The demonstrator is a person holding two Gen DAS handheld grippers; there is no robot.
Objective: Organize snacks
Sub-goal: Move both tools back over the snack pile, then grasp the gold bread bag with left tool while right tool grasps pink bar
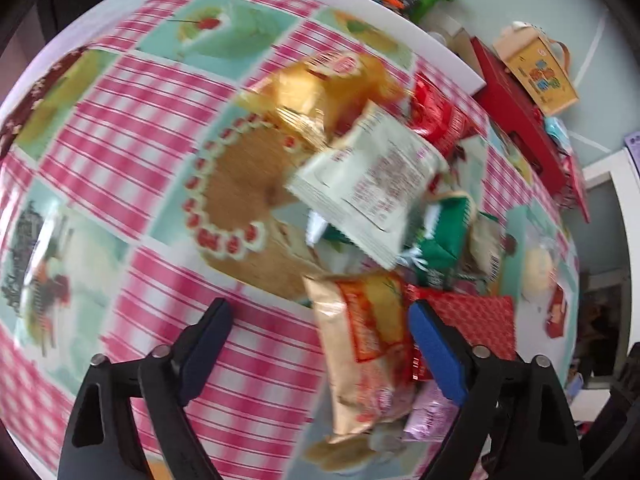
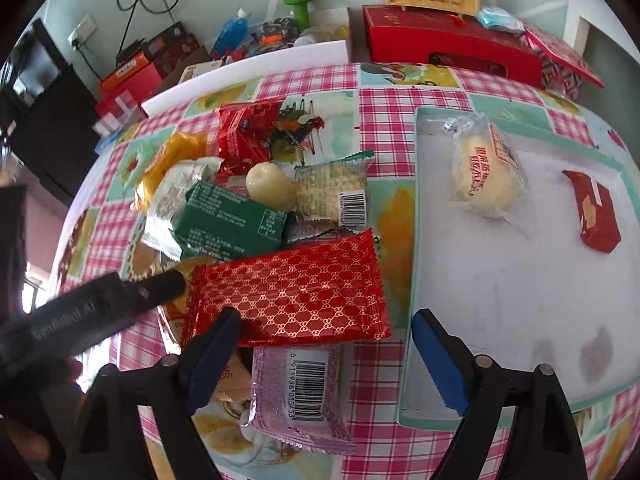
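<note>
A: Left wrist view is blurred. We see the left gripper (image 1: 320,320) with jaws apart, low in the frame over the checked tablecloth (image 1: 132,128). A beige-and-orange snack pack (image 1: 360,344) lies between the blue pads (image 1: 436,352); we can't see them pressing it, so released.

B: The pile?

A: Centre to right of that frame: gold pack (image 1: 320,92) on top, white pack (image 1: 372,184) below it, green pack (image 1: 444,236), red patterned pack (image 1: 472,316) lower right.

B: Right side?

A: Right gripper (image 2: 324,328) also spread, nothing clamped. Its left finger sits over the lower edge of the red patterned pack (image 2: 288,292); a pink pack (image 2: 296,392) with a barcode lies between the fingers at the bottom.

B: Anything sorted?

A: White tray (image 2: 412,280) fills the right half of that frame. Inside, upper part: a cream bun in clear wrap (image 2: 484,176) and a small red pack (image 2: 596,212), apart from each other. The green pack (image 2: 232,220) and a pale barcode pack (image 2: 332,196) sit centre-left, on the cloth beside the tray.

B: Left gripper visible there?

A: Yes, a black finger (image 2: 160,284) enters from the left edge, tip at the red patterned pack's left end.
</note>
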